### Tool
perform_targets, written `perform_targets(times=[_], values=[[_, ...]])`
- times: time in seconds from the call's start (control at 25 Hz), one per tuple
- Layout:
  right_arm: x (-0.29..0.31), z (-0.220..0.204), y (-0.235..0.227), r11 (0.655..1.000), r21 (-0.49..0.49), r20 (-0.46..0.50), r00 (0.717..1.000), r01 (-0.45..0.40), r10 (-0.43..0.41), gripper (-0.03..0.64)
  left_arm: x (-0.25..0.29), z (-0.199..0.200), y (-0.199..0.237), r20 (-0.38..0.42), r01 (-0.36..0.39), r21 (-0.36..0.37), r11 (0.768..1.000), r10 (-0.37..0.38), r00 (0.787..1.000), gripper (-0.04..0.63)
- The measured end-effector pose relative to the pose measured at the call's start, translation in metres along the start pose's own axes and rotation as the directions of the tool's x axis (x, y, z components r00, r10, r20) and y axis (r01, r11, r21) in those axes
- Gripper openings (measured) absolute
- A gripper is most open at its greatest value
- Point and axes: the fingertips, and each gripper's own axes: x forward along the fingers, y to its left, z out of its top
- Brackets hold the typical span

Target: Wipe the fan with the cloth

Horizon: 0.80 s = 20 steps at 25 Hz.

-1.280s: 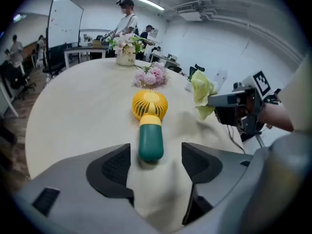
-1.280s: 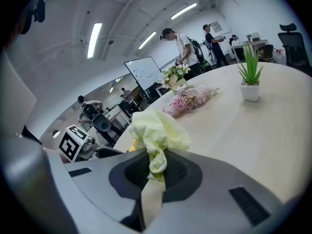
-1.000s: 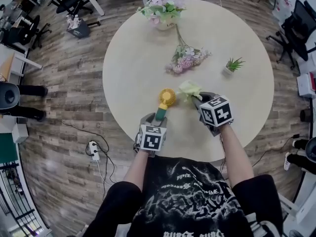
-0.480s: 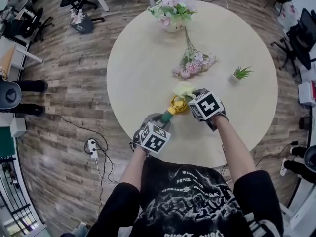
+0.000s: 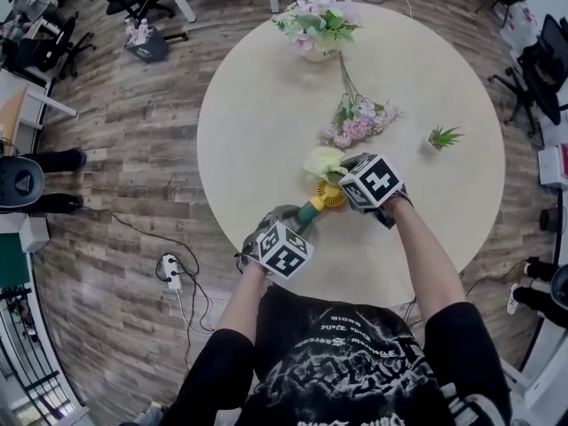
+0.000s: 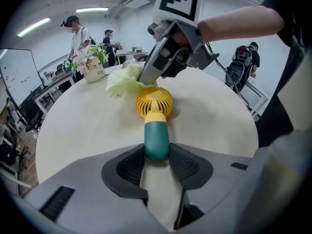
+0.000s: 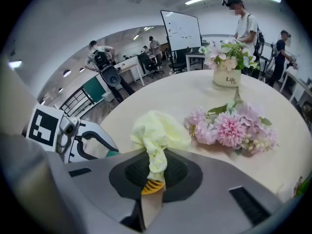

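Fan (image 5: 327, 198), one, hangs over the desk (image 5: 266, 105): left tongs (image 6: 157, 154), just closed in, grip its green handle; right tongs (image 7: 155, 173) pinch the one cloth (image 5: 322, 161) at its yellow head. One vase (image 5: 318, 25) of flowers, one loose bunch (image 5: 359, 121), one plant (image 5: 441, 138) beyond.

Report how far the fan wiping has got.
Done: the left gripper grips the fan by its green handle, its jaws having just been closing on it; the right gripper pinches the cloth. In hand: the cloth meets the far edge of the fan's yellow head. Left: wiping the grille; how much is already wiped cannot be told.
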Motion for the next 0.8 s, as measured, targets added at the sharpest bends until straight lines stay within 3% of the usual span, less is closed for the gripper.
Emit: perform_targets(times=[0.16, 0.28, 0.36, 0.52, 0.8], values=[[0.004, 0.009, 0.011, 0.994, 0.079, -0.027, 0.996, -0.079, 0.081, 0.041, 0.000, -0.001, 0.002, 0.009, 0.012, -0.025, 1.000, -0.011, 1.000, 0.178], [0.004, 0.010, 0.036, 0.959, 0.172, -0.019, 0.973, -0.225, 0.231, 0.040, 0.000, -0.001, 0.004, 0.014, 0.014, -0.025, 1.000, -0.013, 1.000, 0.178], [0.007, 0.005, 0.049, 0.940, 0.208, -0.027, 0.959, -0.269, 0.281, 0.040, 0.000, 0.000, 0.004, 0.020, 0.016, -0.027, 1.000, -0.015, 1.000, 0.178], [0.009, -0.005, 0.067, 0.899, 0.291, -0.035, 0.935, -0.328, 0.352, 0.040, 0.000, 0.000, 0.004, 0.030, 0.018, -0.033, 0.999, -0.017, 0.999, 0.178], [0.003, -0.037, 0.082, 0.876, 0.358, -0.076, 0.925, -0.323, 0.372, 0.040, -0.001, -0.001, 0.005, 0.035, 0.024, -0.037, 0.999, -0.022, 0.999, 0.178]])
